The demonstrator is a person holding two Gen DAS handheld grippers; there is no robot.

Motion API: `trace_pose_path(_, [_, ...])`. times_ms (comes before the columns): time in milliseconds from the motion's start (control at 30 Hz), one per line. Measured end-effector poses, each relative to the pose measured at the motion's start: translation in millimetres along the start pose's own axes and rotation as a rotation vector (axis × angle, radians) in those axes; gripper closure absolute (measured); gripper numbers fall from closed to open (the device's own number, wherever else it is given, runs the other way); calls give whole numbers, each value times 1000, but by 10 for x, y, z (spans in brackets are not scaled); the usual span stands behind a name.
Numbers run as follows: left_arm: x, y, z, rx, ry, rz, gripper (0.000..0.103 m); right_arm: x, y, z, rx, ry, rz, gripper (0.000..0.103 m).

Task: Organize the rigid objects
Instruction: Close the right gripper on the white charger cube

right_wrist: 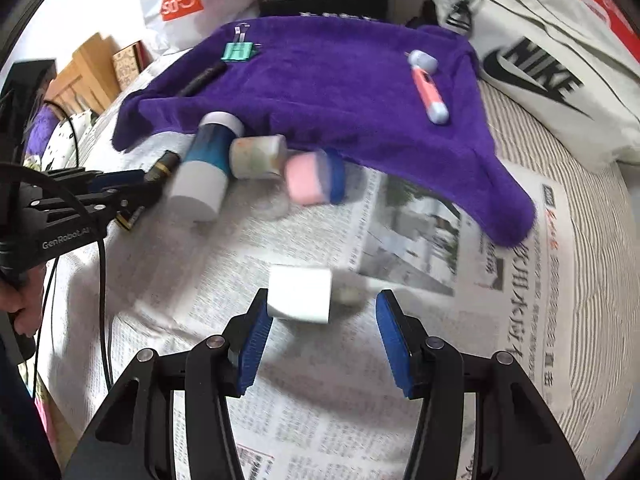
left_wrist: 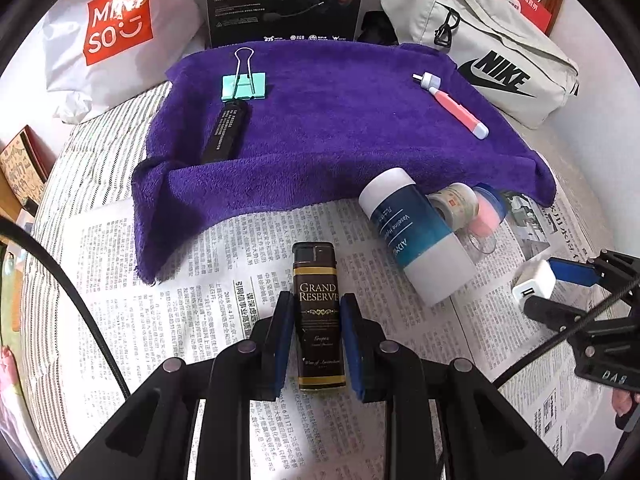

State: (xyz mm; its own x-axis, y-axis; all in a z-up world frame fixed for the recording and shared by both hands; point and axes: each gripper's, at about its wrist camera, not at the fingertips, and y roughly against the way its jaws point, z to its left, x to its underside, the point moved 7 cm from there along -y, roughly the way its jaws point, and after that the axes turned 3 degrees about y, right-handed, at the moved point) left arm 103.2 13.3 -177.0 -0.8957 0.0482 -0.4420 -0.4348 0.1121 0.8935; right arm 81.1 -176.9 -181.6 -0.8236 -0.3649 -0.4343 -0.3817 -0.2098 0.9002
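The lighter point(left_wrist: 319, 316) lay on the newspaper point(left_wrist: 168, 320), pinched between my left gripper's point(left_wrist: 318, 344) blue pads point(left_wrist: 285, 340). The charger point(right_wrist: 300, 294) sat just ahead of my right gripper point(right_wrist: 320, 344), whose fingers stood spread; the frame was blurred, so I think one pad brushed it. Beyond lay the bottle point(left_wrist: 412, 236), tape roll point(left_wrist: 454, 202) and pink-capped jar point(left_wrist: 490, 210) at the purple towel's point(left_wrist: 340, 128) edge. On the towel rested a binder clip point(left_wrist: 244, 84), black stick point(left_wrist: 226, 130) and pink pen point(left_wrist: 452, 106).

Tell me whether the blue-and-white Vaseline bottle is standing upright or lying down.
Lying down. The Vaseline bottle rests on its side on the newspaper, one white end against the purple towel.
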Motion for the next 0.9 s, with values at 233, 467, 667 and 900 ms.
trace_pose_path(233, [-3,13,12,6,10,-5,80,26,-16,-57,13,24,-17,50])
trace_pose_path(467, [5,18,19,-7,29,-2,80,-12,-15,-5,12,45,-43,60])
trace_pose_path(667, [-21,-3,-12,-32,17,-9,80,0,-35,-34,16,38,-50,59])
trace_pose_path(900, [5,1,-24,-47,-8,-3,79,8,-37,-32,16,42,-61,59])
